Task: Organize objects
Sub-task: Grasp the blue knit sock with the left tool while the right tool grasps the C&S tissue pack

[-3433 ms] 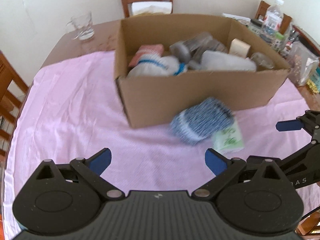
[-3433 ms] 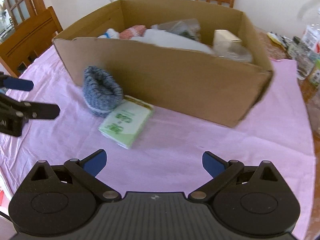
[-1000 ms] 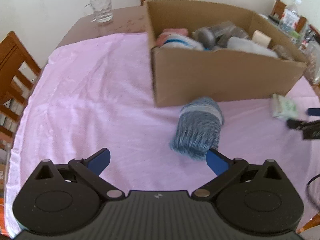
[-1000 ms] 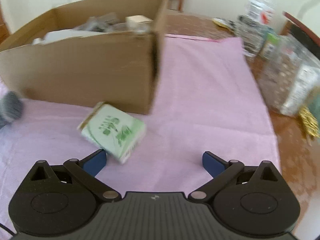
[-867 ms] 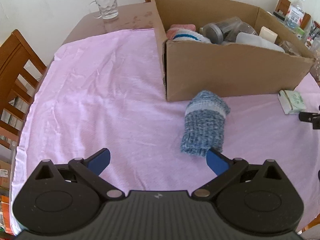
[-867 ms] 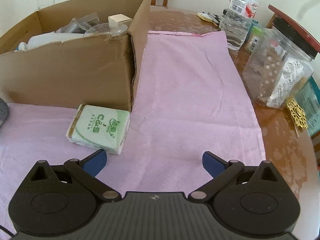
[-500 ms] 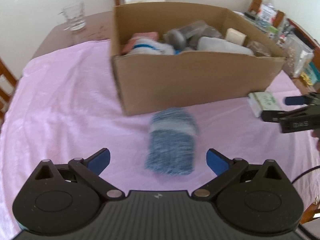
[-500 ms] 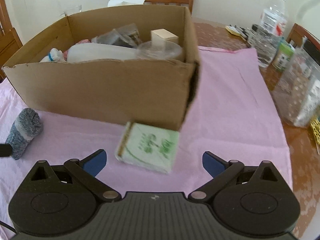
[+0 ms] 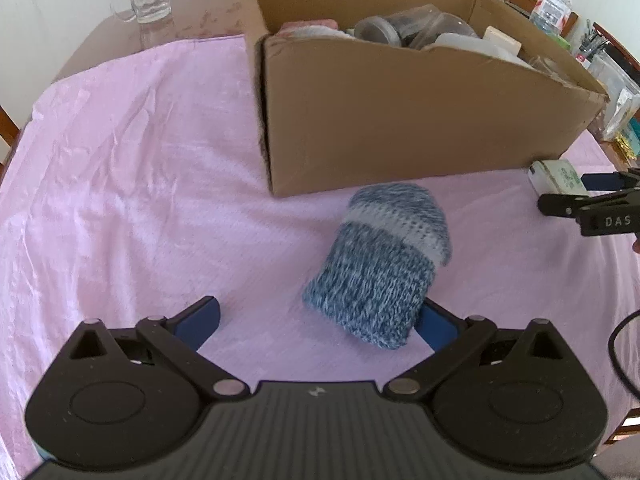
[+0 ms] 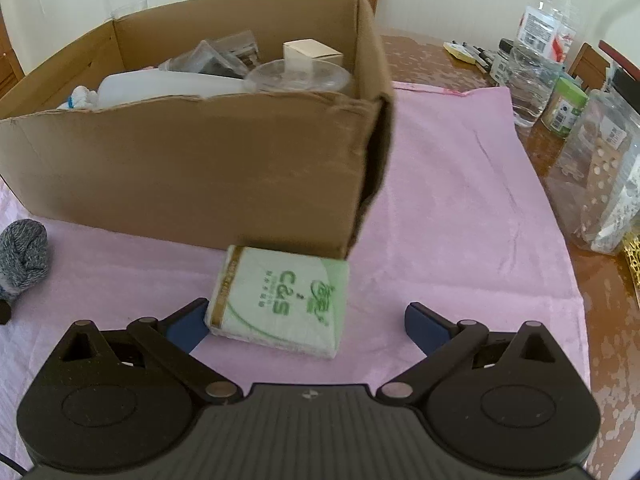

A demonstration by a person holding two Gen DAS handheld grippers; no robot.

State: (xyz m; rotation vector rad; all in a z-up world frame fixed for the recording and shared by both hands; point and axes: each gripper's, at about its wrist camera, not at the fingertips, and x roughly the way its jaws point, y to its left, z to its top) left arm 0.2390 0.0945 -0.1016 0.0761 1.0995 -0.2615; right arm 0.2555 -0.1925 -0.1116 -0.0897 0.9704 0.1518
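Both wide-open, empty grippers have closed in: left gripper (image 9: 318, 322) is nearing the sock roll (image 9: 382, 266), right gripper (image 10: 306, 326) is straddling the tissue pack (image 10: 280, 298)

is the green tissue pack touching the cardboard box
Cannot tell: in the right wrist view the tissue pack meets the cardboard box bottom edge, but no gap or contact shows plainly.

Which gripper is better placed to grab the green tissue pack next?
Right. The right gripper is open with the tissue pack lying between its fingers. The left gripper faces the knitted sock instead, far from the pack.
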